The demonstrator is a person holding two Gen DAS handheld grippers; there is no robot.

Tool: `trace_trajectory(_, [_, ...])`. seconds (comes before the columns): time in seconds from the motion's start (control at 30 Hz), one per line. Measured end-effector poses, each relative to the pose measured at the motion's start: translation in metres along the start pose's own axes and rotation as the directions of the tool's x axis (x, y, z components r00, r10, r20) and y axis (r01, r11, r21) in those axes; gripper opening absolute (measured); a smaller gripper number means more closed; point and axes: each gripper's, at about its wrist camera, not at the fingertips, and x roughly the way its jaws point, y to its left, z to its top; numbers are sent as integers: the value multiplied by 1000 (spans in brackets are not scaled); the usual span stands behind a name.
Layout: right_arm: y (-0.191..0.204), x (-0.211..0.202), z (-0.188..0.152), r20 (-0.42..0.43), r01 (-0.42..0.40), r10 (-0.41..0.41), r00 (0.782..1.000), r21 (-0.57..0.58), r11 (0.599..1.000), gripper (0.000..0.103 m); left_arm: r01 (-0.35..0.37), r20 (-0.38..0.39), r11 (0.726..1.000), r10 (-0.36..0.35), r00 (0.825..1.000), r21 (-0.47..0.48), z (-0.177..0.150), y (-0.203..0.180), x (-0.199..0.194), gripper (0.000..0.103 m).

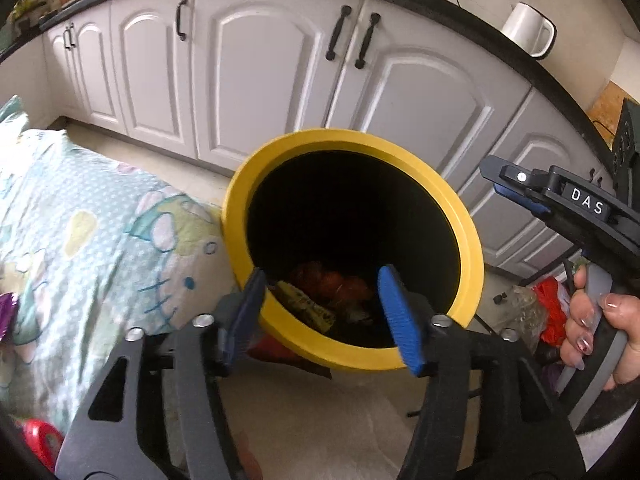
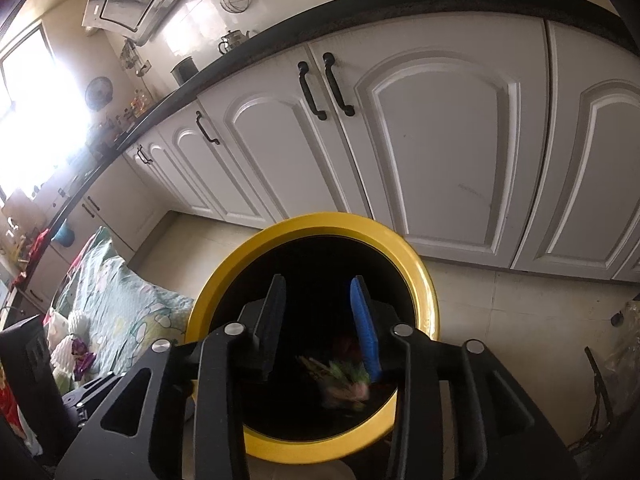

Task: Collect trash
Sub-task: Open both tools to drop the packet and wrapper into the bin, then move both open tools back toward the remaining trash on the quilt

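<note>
Over the mouth of the yellow-rimmed bin (image 2: 428,292) hangs the right hand-held gripper (image 2: 324,324), its jaws parted and nothing between them; a blurred wrapper (image 2: 344,378) shows just below its tips, inside the bin, apparently dropping. The left hand-held gripper (image 1: 328,308) sits at the bin's near rim (image 1: 240,184), jaws wide apart and empty, looking down on orange and yellow trash (image 1: 320,296) on the bottom. Remaining trash looks to lie to the left: a purple wrapper (image 2: 82,354) rests on the patterned bedspread (image 2: 120,300) beside the bin. I judge the left hand nearer to it.
</note>
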Motion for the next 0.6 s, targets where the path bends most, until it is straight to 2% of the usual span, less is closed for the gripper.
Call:
trace_trajectory(0.07, [0,-2,0,6,6,-6,1000,-1,1000,43,-5,11,1000,5,1000,-16,0,4,-5,64])
trace_trajectory(0.17, [4,-7,0,24,16,-16,1000,-14,1000,50,-20,37,999,21,999,-46,-1,13,-17,80])
trace_trajectory(0.27, [10,-14,0,50,26,-24,998,-34,999,59,-30,61,997,35,998,-72,0,21,-28,91])
trace_trajectory(0.6, [39,-34,0,101,-9,20,995,-105,994,72,-88,142,990,103,984,-106,-3,36,-70,92])
